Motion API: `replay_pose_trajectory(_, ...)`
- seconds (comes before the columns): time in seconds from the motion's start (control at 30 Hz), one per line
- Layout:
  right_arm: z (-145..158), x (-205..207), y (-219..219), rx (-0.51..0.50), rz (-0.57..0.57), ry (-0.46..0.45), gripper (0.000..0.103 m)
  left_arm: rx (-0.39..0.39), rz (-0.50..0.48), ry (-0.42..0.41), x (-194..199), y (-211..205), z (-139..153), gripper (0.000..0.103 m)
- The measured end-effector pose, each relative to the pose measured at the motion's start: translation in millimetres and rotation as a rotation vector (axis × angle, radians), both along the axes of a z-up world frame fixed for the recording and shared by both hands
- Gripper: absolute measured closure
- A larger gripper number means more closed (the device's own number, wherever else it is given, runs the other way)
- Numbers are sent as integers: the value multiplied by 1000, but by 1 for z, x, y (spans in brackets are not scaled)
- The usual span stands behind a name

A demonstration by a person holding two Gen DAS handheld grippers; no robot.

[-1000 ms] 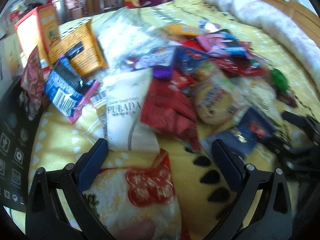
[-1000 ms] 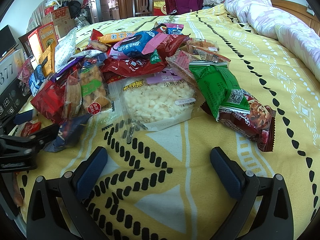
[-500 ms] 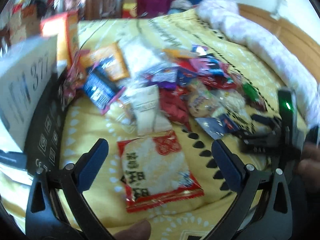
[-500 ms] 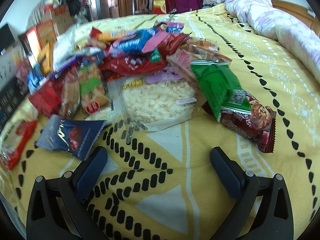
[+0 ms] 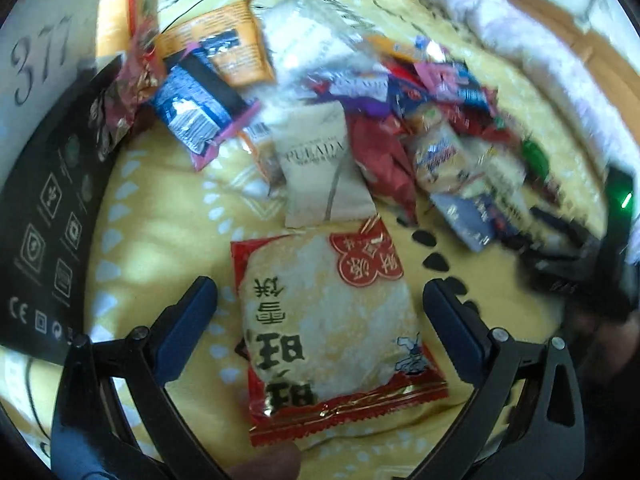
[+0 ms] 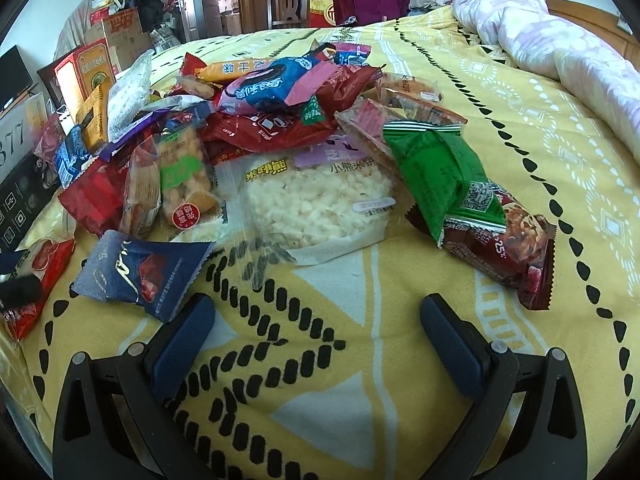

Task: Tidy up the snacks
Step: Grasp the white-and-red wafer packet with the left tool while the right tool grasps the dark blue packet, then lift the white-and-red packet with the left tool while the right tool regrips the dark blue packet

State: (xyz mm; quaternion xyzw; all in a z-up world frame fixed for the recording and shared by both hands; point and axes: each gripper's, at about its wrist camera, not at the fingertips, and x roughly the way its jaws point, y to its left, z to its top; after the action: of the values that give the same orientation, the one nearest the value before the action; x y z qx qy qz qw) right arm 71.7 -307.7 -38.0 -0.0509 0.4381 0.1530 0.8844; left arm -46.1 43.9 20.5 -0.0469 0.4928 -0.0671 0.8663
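Note:
A heap of snack packets lies on a yellow patterned bedspread [image 6: 400,360]. In the left wrist view a red-edged rice cracker packet [image 5: 328,320] lies flat between the fingers of my open left gripper [image 5: 320,304], which does not touch it. Beyond it sits a white PULADA pouch [image 5: 320,168]. In the right wrist view my right gripper [image 6: 316,316] stands open over bare bedspread. Ahead of it lie a clear bag of white puffs [image 6: 320,200], a dark blue packet [image 6: 140,272] and a green packet [image 6: 440,176] on a brown one [image 6: 512,256].
A black box [image 5: 48,216] and a white card marked 377 [image 5: 36,56] stand at the left bed edge. Orange boxes [image 6: 88,72] stand behind the heap. A rolled pink quilt [image 6: 560,48] lies far right. A fingertip [image 5: 264,464] shows at the bottom.
My left gripper has pulled back toward the bed's near edge, so the rice cracker packet now lies whole between its fingers. The dark blue packet now lies flat before my right gripper.

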Motion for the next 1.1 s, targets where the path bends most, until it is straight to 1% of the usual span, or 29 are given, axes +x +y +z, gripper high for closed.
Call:
replay_pose_trajectory(0.07, 8, 0, -4, 36, 13, 51, 0, 48, -23, -3, -2, -7, 0, 4)
replay_pose_trajectory(0.1, 16, -2, -8, 70, 20, 67, 0, 53, -26, -11, -4, -7, 1, 18)
replay_pose_trajectory(0.13, 22, -5, -9, 93, 25, 64, 0, 53, -32, -15, -6, -8, 2, 30)
replay_pose_trajectory(0.17, 31, -11, -10, 117, 40, 47, 0, 53, -40, -15, -8, -8, 3, 31)
replay_pose_trajectory(0.2, 42, -20, -9, 117, 66, 19, 0, 45, -48, -17, -10, -7, 5, 31)
replay_pose_trajectory(0.23, 47, -25, -6, 108, 83, 10, 0, 40, -57, -18, -12, -6, 7, 31)
replay_pose_trajectory(0.3, 56, -33, 0, 140, 131, 25, 0, 40, -59, -19, -17, -6, 10, 31)
replay_pose_trajectory(0.37, 59, -37, 12, 164, 170, 60, 0, 26, -43, -26, -22, -3, 17, 31)
replay_pose_trajectory(0.47, 56, -35, 31, 170, 194, 78, 0, 8, -18, -48, -26, 3, 31, 31)
replay_pose_trajectory(0.57, 49, -26, 47, 184, 174, 106, 0, -6, -11, -81, -25, 11, 44, 31)
replay_pose_trajectory(0.67, 37, -13, 66, 152, 141, 135, 1, -3, -14, -112, -26, 16, 51, 31)
replay_pose_trajectory(0.73, 30, -10, 73, 112, 128, 140, 6, -3, -15, -112, -21, 18, 53, 31)
replay_pose_trajectory(0.77, 26, -7, 75, 96, 124, 147, 12, -8, -15, -109, -19, 19, 54, 31)
replay_pose_trajectory(0.8, 21, -4, 75, 109, 122, 167, 22, -8, -16, -107, -18, 19, 53, 31)
replay_pose_trajectory(0.83, 19, -3, 74, 130, 125, 176, 29, -8, -19, -108, -17, 20, 54, 31)
replay_pose_trajectory(0.93, 19, -5, 76, 119, 142, 159, 41, -20, -24, -111, -19, 22, 59, 31)
replay_pose_trajectory(1.03, 30, -10, 71, 145, 148, 133, 69, -47, -24, -132, -22, 24, 68, 31)
replay_pose_trajectory(1.1, 39, -14, 69, 147, 153, 112, 70, -47, -29, -148, -24, 24, 73, 31)
